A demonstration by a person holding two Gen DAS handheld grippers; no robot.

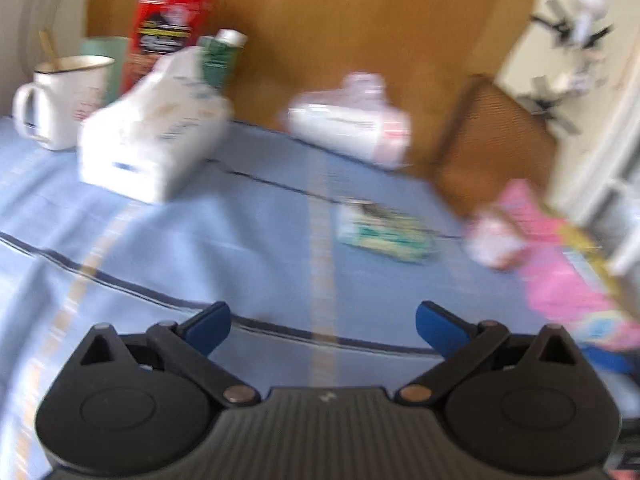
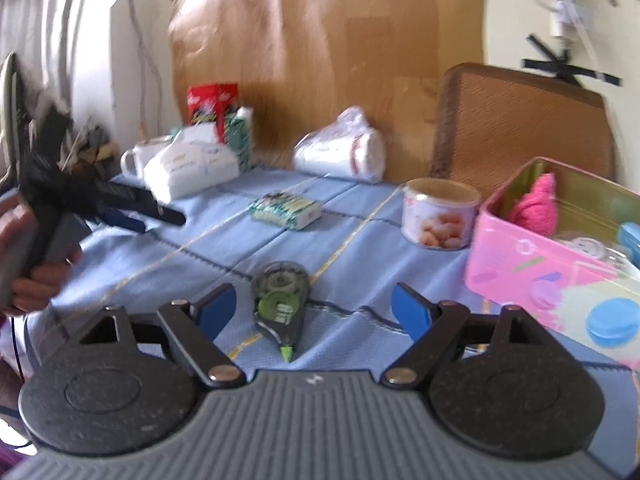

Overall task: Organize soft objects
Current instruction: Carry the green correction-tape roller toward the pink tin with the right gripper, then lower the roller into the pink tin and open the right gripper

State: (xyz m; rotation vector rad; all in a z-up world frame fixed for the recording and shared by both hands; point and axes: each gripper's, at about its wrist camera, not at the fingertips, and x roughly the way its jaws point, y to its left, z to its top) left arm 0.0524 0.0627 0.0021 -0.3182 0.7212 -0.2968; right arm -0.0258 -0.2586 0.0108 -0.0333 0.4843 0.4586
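Blue cloth [image 2: 360,216] over the table, dark seams and pale stripes across it. Both views blurred, left wrist view more so.

Right gripper [image 2: 314,306]: fingers spread wide, nothing between the pads. Low over the near cloth. Correction-tape dispenser [image 2: 280,304] flat on the cloth just ahead, in line with the gap, tip toward the camera, untouched.

Left gripper [image 1: 323,322]: fingers likewise released, wide apart, empty, only bare cloth ahead. Seen from the right wrist view at far left [image 2: 132,210], held in a hand [image 2: 36,276], above the cloth, pointing toward mid-table.

Soft things:
- Small green-white tissue pack [image 2: 286,210] flat at mid-table, apart from everything else.
- Large white tissue pack [image 2: 188,170] at back left, sheet sticking out on top, just beside a white mug [image 2: 134,160].
- White wrapped bundle [image 2: 340,152] at the back, against the brown board [image 2: 320,48].
- Pink yarn [image 2: 534,204] inside the pink tin [image 2: 532,268] at right, at its far end. Other contents of the tin too blurred to tell.

Others: round can [image 2: 438,216] with a food picture, upright, just left of the tin. Red box [image 2: 210,104] and green-white tube [image 2: 240,132] upright behind the large pack. Stick [image 1: 48,46] standing in the mug.
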